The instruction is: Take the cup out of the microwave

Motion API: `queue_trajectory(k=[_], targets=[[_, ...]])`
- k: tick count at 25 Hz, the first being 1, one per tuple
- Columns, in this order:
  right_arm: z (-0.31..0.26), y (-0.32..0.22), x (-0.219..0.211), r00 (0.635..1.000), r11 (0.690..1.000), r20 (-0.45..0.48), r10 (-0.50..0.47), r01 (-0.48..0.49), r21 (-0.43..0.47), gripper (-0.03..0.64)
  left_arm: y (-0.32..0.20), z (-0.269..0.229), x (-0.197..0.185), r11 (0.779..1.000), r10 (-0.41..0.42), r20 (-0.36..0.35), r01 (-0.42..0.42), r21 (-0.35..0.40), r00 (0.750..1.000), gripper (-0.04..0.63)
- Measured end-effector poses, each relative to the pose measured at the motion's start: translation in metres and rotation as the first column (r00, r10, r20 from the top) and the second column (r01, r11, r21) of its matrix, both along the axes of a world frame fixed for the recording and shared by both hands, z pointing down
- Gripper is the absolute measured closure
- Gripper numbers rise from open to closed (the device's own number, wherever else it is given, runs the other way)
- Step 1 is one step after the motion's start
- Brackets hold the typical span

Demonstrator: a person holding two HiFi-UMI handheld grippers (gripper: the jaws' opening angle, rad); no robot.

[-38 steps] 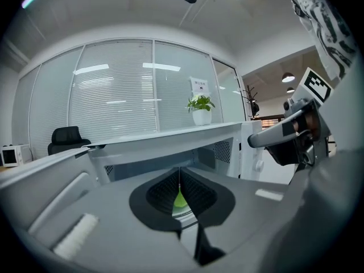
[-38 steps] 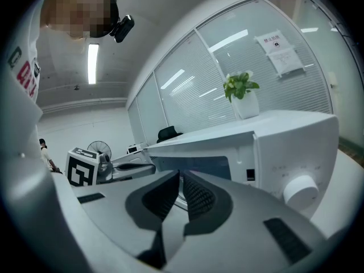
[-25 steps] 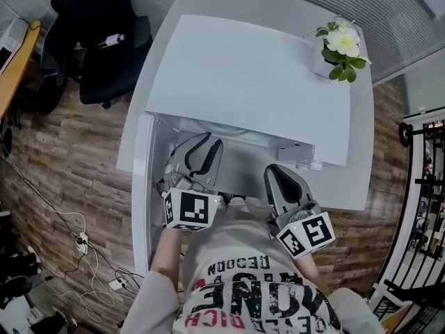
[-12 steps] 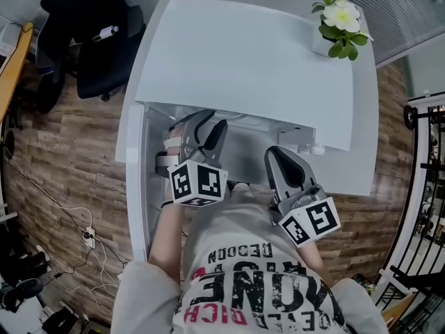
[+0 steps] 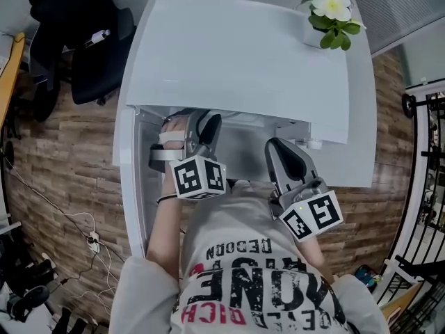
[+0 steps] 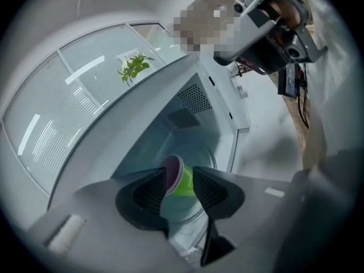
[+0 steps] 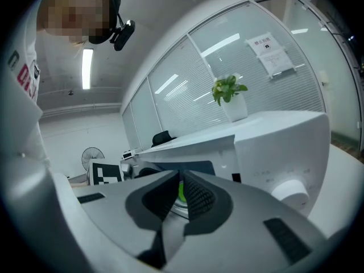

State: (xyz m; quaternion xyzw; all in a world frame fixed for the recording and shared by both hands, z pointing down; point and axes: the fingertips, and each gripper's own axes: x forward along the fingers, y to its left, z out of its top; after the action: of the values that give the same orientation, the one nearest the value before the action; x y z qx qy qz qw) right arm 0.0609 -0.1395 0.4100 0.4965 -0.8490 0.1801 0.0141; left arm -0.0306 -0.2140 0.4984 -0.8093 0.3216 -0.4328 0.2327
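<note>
A green cup (image 6: 185,184) with a purple inside stands on the glass turntable (image 6: 177,205) inside the open white microwave (image 5: 236,54). My left gripper (image 6: 179,172) points down into the cavity; its jaws are opening, and the cup shows in the gap between them with neither pad pressing on it. In the head view the left gripper (image 5: 200,124) reaches under the microwave's top edge. My right gripper (image 5: 277,146) hangs in front of the microwave, its jaws together and empty. A sliver of the cup (image 7: 181,192) shows past the right gripper (image 7: 176,178).
The microwave door (image 5: 128,179) stands open at the left. A potted plant (image 5: 327,9) sits on the microwave's far right corner. The control knob (image 7: 290,192) is on the right front panel. A dark office chair (image 5: 76,40) stands on the wooden floor to the left.
My left gripper has rolled, dipped and pushed further into the microwave opening, and its jaws have spread. The right gripper has stayed where it was.
</note>
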Motion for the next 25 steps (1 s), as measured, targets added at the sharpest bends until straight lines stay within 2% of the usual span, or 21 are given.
queue_trajectory(k=[19,21,25], targets=[[0.002,-0.005,-0.006,1.000,1.000,-0.018,-0.005,0.004,-0.015,0.586,-0.012,0.023,0.002,0.996,0.069,0.121,-0.062,-0.062,0.990,0.440],[0.002,-0.005,-0.006,1.000,1.000,-0.016,-0.006,0.006,-0.016,0.586,-0.010,0.021,0.002,0.996,0.074,0.130,-0.068,-0.057,0.989,0.491],[0.003,-0.006,-0.006,1.000,1.000,-0.007,-0.004,0.004,-0.022,0.586,-0.007,0.022,0.003,0.996,0.086,0.150,-0.079,-0.051,0.985,0.531]])
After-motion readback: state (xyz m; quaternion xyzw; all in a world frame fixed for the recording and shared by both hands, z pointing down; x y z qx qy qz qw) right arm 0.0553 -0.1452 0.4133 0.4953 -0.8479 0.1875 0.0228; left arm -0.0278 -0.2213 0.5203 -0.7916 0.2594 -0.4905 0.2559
